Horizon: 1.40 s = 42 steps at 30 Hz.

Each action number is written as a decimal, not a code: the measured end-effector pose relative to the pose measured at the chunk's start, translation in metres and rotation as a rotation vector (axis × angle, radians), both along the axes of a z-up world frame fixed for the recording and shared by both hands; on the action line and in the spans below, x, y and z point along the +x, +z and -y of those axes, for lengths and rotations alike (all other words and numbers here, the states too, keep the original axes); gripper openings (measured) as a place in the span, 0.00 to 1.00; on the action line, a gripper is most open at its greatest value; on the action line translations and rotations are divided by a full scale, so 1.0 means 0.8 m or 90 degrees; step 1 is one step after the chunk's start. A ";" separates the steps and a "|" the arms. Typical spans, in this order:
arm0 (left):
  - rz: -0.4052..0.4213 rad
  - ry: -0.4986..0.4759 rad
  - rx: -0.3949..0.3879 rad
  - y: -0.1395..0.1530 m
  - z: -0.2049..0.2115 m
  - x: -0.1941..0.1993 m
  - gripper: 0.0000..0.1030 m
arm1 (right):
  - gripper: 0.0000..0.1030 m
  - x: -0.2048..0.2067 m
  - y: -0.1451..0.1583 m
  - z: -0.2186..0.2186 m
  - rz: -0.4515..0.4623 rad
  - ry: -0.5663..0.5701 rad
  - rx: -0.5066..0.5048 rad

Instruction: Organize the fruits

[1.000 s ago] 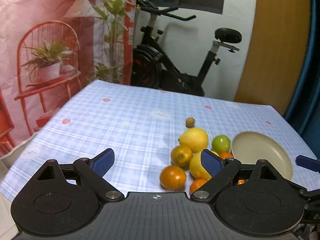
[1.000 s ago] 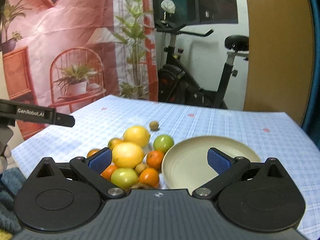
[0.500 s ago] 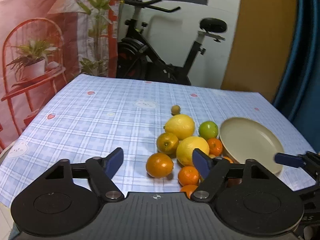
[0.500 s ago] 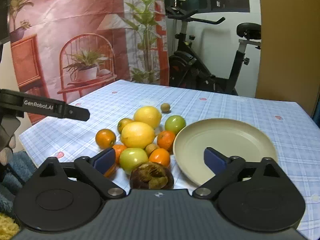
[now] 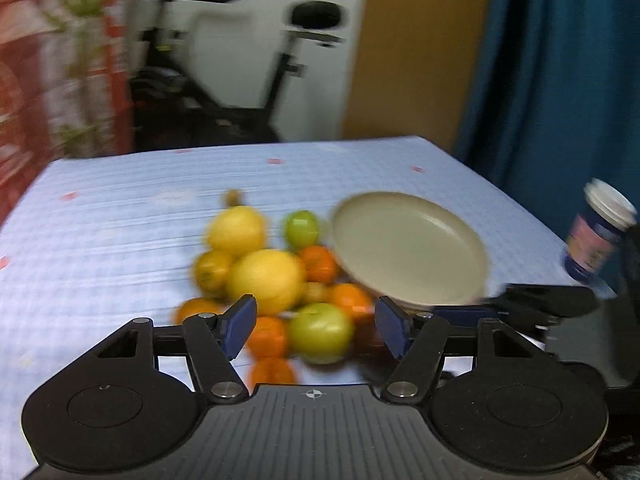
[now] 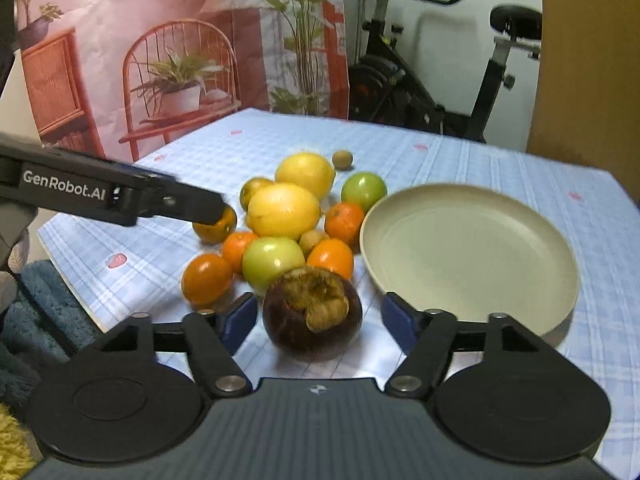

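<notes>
A pile of fruit lies on the blue checked tablecloth (image 6: pixel 500 168), left of an empty beige plate (image 6: pixel 472 256): two lemons (image 6: pixel 284 210), green fruits (image 6: pixel 272 262), several oranges (image 6: pixel 206 278) and a dark mangosteen (image 6: pixel 312 316) nearest me. My right gripper (image 6: pixel 318 320) has its jaws closing around the mangosteen, with a gap still showing on each side. In the blurred left wrist view my left gripper (image 5: pixel 316 328) hovers over the pile's near side, jaws closing, with a green fruit (image 5: pixel 320 332) and an orange (image 5: pixel 266 336) seen between the fingers, neither touched. From the right wrist view, the left gripper (image 6: pixel 212 210) reaches over an orange.
A small brown fruit (image 6: pixel 343 159) lies apart behind the pile. A blue jar with a white lid (image 5: pixel 600 232) stands at the table's right edge. An exercise bike (image 6: pixel 440 92) and a printed backdrop stand behind the table. A blue rug (image 6: pixel 40 312) lies below the near left edge.
Both pairs of jaws have narrowed. The right gripper sank toward the mangosteen, which now lies between its fingers. The left gripper swung right and down over the pile.
</notes>
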State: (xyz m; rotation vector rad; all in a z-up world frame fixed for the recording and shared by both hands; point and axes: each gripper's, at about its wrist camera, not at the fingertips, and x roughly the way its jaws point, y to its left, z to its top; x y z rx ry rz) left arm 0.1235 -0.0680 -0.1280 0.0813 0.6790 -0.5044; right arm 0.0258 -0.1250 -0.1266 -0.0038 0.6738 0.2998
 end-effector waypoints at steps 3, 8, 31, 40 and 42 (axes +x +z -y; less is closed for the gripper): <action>-0.025 -0.048 -0.013 -0.008 0.017 0.005 0.61 | 0.60 -0.002 -0.002 0.005 -0.006 0.007 0.021; -0.064 -0.073 -0.025 -0.029 0.037 0.013 0.60 | 0.60 0.000 -0.007 0.024 -0.029 0.005 0.077; -0.111 -0.090 -0.041 -0.046 0.042 0.022 0.54 | 0.59 0.008 -0.019 0.019 -0.046 0.002 0.093; -0.088 -0.098 -0.063 -0.022 0.045 0.032 0.55 | 0.59 -0.003 0.008 0.028 0.018 -0.024 0.095; -0.081 -0.101 -0.063 -0.019 0.049 0.037 0.55 | 0.59 0.002 0.011 0.030 0.022 -0.031 0.094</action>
